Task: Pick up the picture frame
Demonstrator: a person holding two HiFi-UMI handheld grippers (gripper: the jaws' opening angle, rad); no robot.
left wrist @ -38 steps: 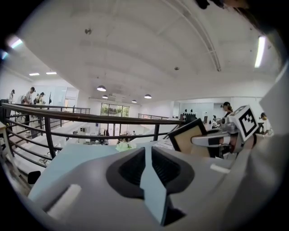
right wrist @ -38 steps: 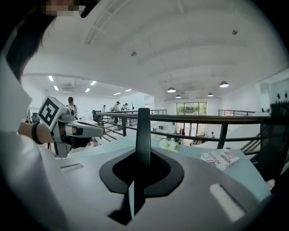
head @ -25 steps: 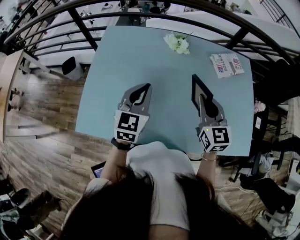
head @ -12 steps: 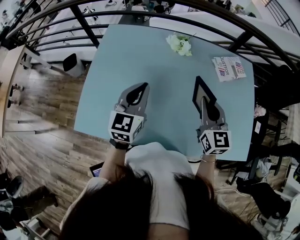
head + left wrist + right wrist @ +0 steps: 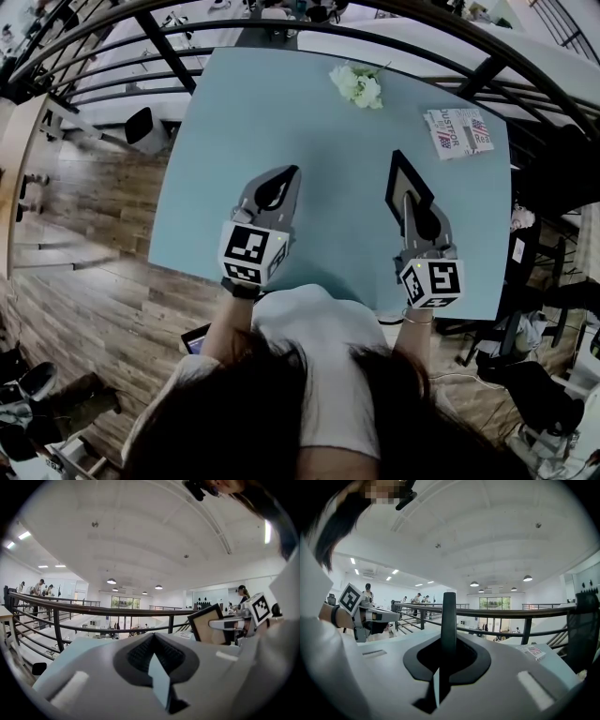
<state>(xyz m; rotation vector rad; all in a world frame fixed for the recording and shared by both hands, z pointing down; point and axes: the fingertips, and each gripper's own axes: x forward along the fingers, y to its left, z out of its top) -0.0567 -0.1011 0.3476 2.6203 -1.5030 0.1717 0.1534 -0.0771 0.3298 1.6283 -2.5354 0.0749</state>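
Head view: one picture frame (image 5: pixel 402 182) clamped in right gripper (image 5: pixel 406 200); left gripper (image 5: pixel 293 172) closed, empty.

Bright even light, fisheye-warped edges

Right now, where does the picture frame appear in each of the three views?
Head view: right of centre, picture frame standing on edge in the right gripper.
Left gripper view: right of middle, tan face showing.
Right gripper view: dead centre, edge-on between the jaws.
Shared landmark: the black railing.
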